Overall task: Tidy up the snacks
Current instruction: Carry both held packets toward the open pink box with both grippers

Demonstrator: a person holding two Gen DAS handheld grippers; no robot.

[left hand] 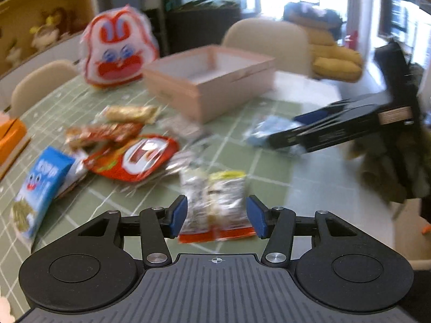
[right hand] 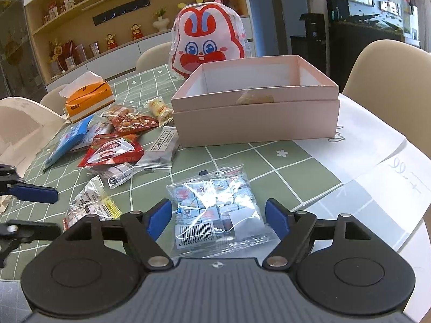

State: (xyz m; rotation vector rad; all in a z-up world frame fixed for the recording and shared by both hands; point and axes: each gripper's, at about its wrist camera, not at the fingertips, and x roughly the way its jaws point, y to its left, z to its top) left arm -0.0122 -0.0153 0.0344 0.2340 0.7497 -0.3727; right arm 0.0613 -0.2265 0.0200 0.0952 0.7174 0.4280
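My left gripper [left hand: 217, 216] is open over the green checked tablecloth. A silver, yellow and orange snack packet [left hand: 215, 204] lies flat just ahead of its blue pads, and they do not press it. My right gripper [right hand: 219, 216] is open too, with a clear bag of small blue sweets [right hand: 218, 210] lying between its fingers, untouched. A pink open box [right hand: 256, 91] stands behind, and one pale snack [right hand: 254, 98] shows inside it. In the right wrist view the left gripper [right hand: 58, 212] reaches in from the left, near the silver packet [right hand: 89, 204].
A pile of snack packets [right hand: 118, 145] lies left of the box, with a blue carton [left hand: 40, 185] among them. A red and white rabbit bag [right hand: 207, 43] stands behind the box. An orange tissue box [right hand: 89, 99], white paper [right hand: 377, 156] and beige chairs [right hand: 390, 72] ring the table.
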